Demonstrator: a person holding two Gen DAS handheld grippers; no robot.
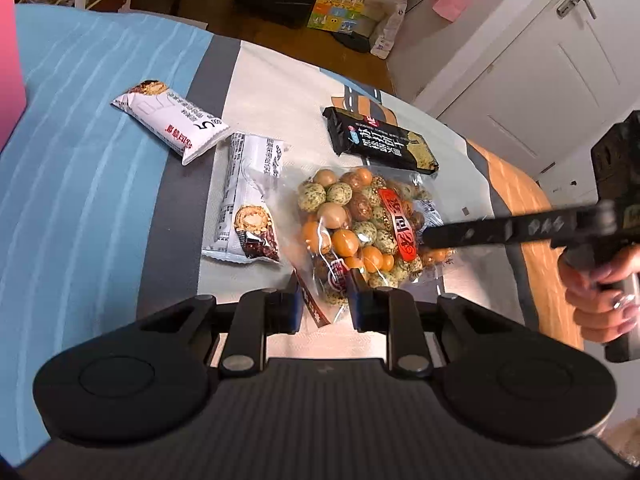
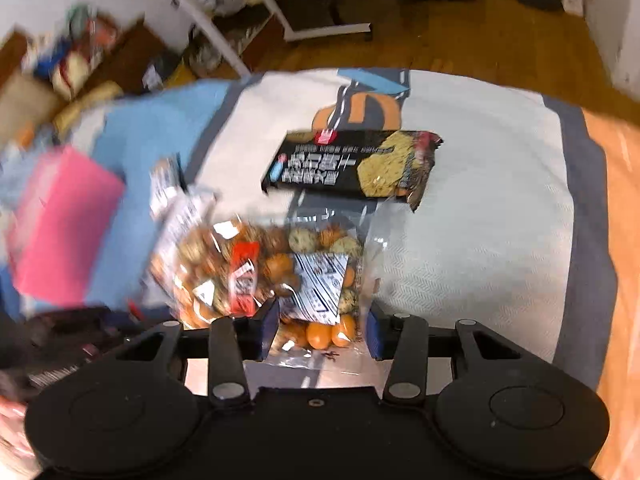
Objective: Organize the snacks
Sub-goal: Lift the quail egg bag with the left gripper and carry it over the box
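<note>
A: Where is the nut bag [image 1: 362, 236] lying?
B: On the bed [image 1: 100, 160], between 2 wrappers. Both grippers, left [image 1: 323, 304] and right [image 2: 322, 330], are straddling it, jaws open, gripping nothing. Try pinching the seal, not the nuts

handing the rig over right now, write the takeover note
Left tool: open, fingers astride the near end of the clear bag of coated nuts, not clamped.
Right tool: open, at the same bag's other end.
On the bed cover: two white snack bars left of the bag, black cracker pack beyond it. Pink box at the left.
Done: nothing visibly sorted.
Left: grip the bag, then place every snack.
</note>
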